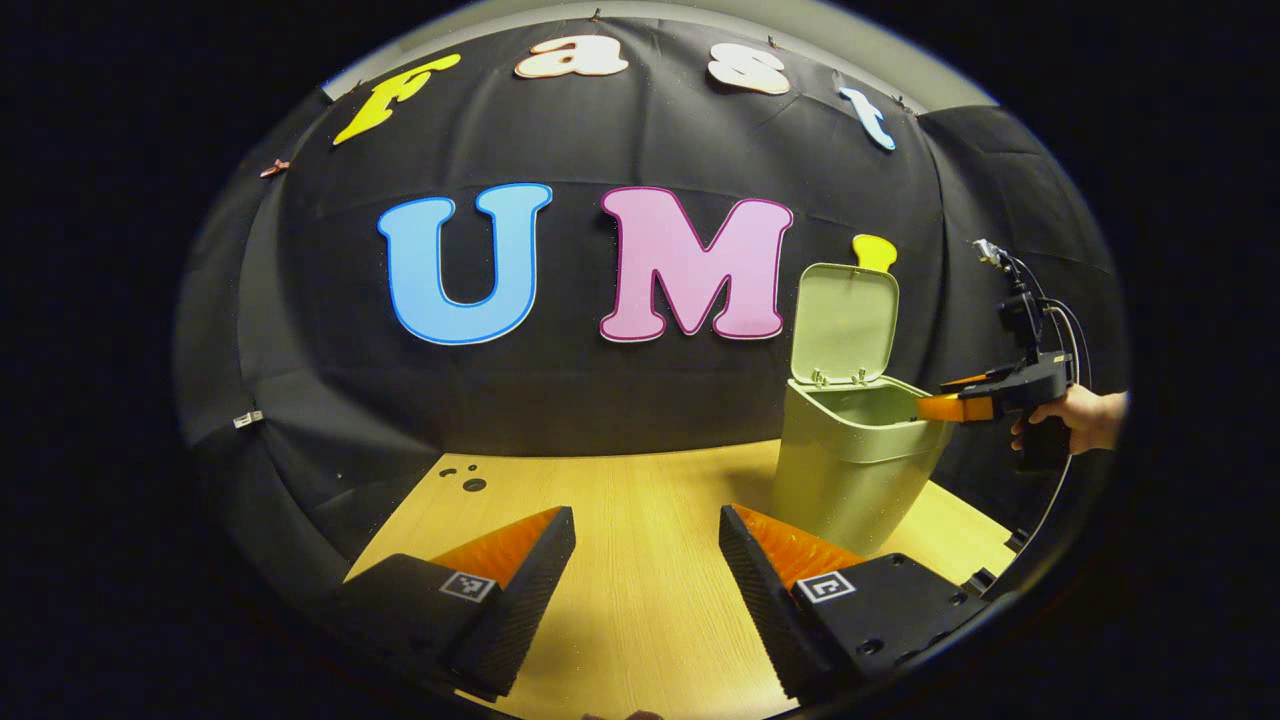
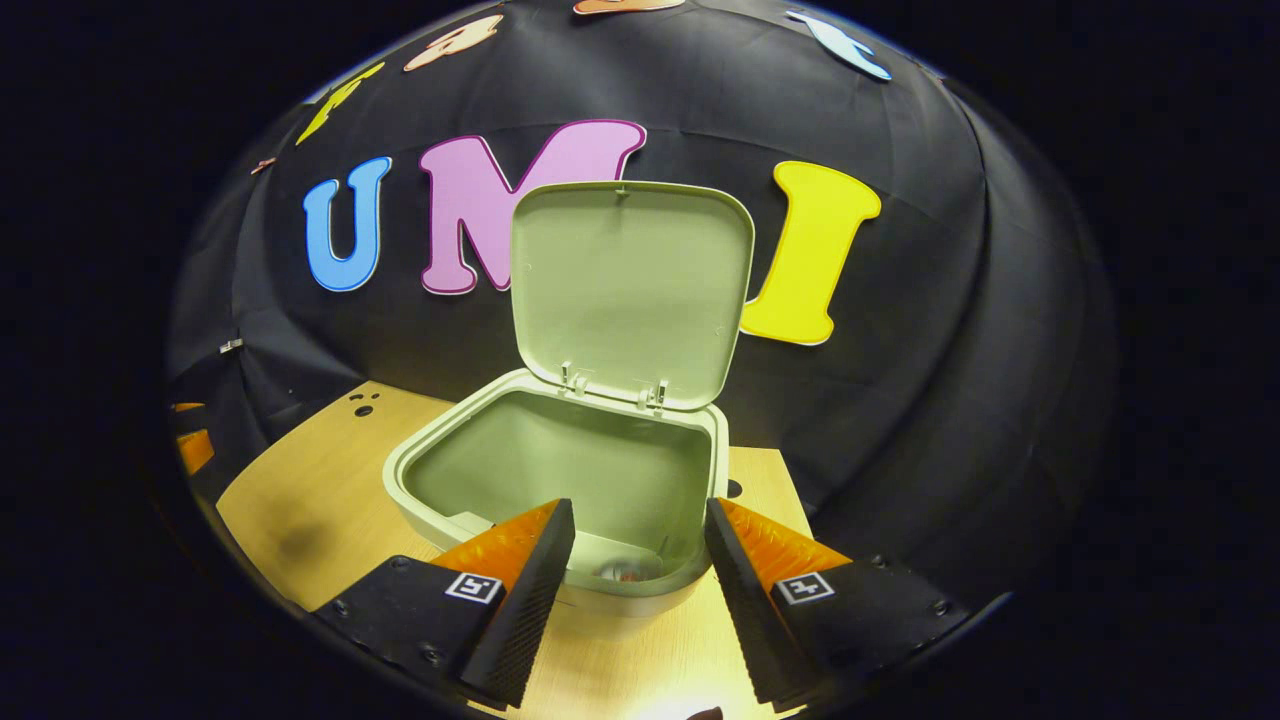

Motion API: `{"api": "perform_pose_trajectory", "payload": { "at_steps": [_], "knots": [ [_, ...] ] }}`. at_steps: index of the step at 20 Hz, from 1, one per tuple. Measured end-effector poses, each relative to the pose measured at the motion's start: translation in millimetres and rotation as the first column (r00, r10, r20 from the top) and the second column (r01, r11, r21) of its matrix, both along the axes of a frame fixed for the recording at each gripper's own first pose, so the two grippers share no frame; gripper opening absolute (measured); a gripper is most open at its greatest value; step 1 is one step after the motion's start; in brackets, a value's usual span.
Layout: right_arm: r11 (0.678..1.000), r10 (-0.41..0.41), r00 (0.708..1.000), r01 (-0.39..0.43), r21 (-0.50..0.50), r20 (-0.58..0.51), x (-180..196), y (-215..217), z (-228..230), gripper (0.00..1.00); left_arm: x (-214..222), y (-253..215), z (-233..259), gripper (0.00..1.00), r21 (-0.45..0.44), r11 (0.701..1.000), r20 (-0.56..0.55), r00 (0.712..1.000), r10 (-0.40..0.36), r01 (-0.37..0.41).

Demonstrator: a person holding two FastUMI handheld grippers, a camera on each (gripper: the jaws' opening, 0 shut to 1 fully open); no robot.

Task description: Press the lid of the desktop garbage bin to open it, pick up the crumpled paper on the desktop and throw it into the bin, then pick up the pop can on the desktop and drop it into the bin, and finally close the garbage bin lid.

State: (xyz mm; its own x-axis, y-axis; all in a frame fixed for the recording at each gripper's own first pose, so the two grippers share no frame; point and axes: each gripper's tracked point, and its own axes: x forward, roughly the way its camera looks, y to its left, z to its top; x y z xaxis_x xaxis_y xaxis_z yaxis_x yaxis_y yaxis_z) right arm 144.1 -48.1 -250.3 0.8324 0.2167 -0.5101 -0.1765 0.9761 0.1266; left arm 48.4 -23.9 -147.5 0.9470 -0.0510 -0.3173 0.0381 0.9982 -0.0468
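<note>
while the bin [image 2: 560, 480] stands on the wooden table [image 2: 300, 500] with its lid [image 2: 630, 290] flipped up and leaning back toward the black wall, the right gripper [image 2: 640, 545] hangs just over the bin's near rim. its two fingers are spread apart and hold nothing. looking down between them, something small and round, with a bit of red and silver on it, lies at the bottom of the bin; it is too small to tell what it is.

in the left gripper view, the left gripper [image 1: 648, 560] sits low over a bare part of the table [image 1: 620, 500], to one side of the bin [image 1: 850, 460]. its fingers are wide apart too, with nothing in them. farther off, a hand [image 1: 1085, 420] holds the right gripper [image 1: 940, 405] at the bin's top edge. a few dark round spots [image 1: 465, 480] mark the table's far corner.
</note>
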Motion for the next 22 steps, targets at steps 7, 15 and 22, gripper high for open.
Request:
{"api": "perform_pose_trajectory", "payload": {
  "at_steps": [7,15,22],
  "knots": [
    [0.995,-0.059,0.988,0.046,0.091,0.144,24.4,-10.8,57.9,0.83,-1.0,-1.9,-0.2,0.94,0.001,1.000,-0.004,1.000,0.002,-0.002],
    [0.985,-0.109,0.916,0.048,0.163,0.386,101.3,-21.7,161.4,0.84,2.3,-3.5,1.7,0.93,-0.016,0.999,-0.004,0.999,0.036,-0.036],
    [0.981,-0.122,0.873,0.032,0.193,0.473,142.1,-6.9,190.1,0.85,4.6,-3.5,0.0,0.94,-0.020,0.997,-0.008,0.997,0.076,-0.076]
  ]
}}
